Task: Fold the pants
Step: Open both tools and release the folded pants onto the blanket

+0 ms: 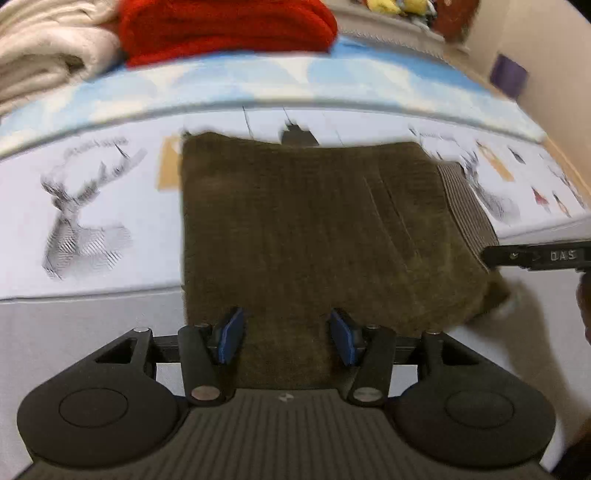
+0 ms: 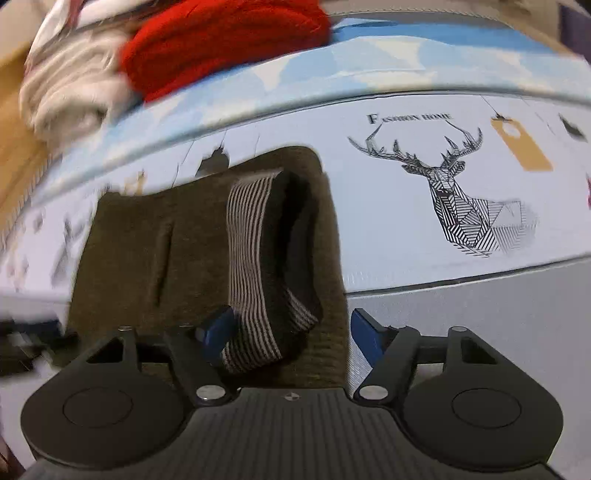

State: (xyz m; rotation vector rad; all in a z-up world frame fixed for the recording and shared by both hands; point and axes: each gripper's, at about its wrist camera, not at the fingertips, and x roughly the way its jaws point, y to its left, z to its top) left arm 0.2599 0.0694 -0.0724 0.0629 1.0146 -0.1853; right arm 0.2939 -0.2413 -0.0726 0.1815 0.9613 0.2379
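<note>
both the left gripper and right gripper hang spread over the folded olive pants.

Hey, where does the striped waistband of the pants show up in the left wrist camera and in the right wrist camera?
Left wrist view: the striped waistband runs along the right edge of the olive pants, right of centre.
Right wrist view: the striped waistband sits at centre, looping open just ahead of the right gripper, whose jaws stand apart.
Shared landmark: the red folded cloth at top, beyond the pants.
</note>
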